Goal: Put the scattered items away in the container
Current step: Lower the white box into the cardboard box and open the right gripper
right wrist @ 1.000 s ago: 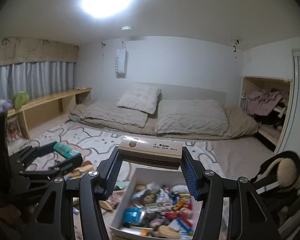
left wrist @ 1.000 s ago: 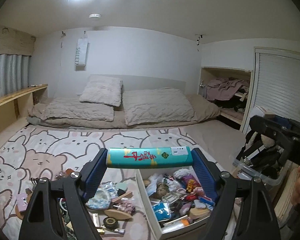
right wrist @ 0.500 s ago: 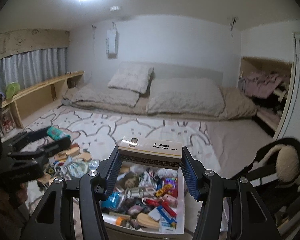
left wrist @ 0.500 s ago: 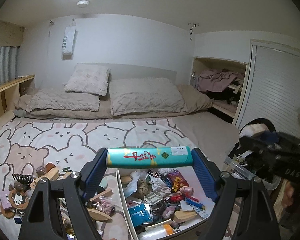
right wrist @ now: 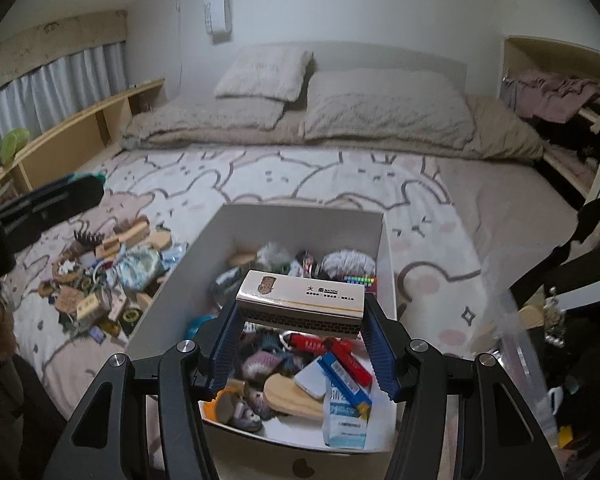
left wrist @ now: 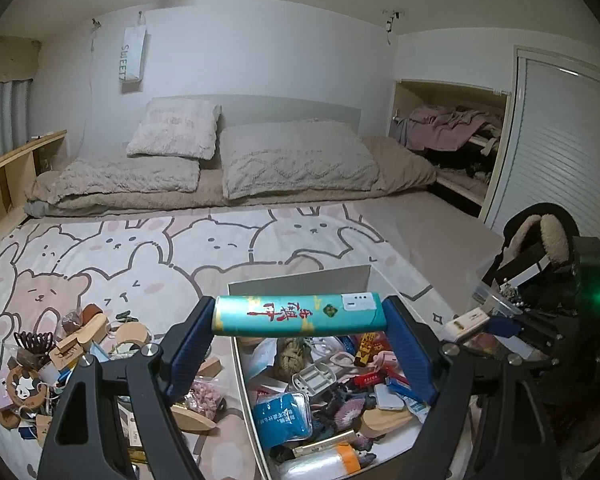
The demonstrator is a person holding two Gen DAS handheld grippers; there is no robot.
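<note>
A: Scattered items point(left wrist: 80, 360) are mostly heaped on the blanket left of the container point(right wrist: 300, 220). Left gripper point(left wrist: 299, 316) clamps a teal pack point(left wrist: 299, 315).

B: Right gripper point(right wrist: 300, 312) pinches a matchbox point(right wrist: 300, 300) above the container. Letting go too near the rim could bounce either out.

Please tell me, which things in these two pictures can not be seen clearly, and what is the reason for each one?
- White box: near wall cut off in the right wrist view by the right gripper and its matchbox.
- Box contents in the left wrist view: partly behind the teal pack held by the left gripper.
- Scattered pile: too small and blurred to name the pieces.
</note>
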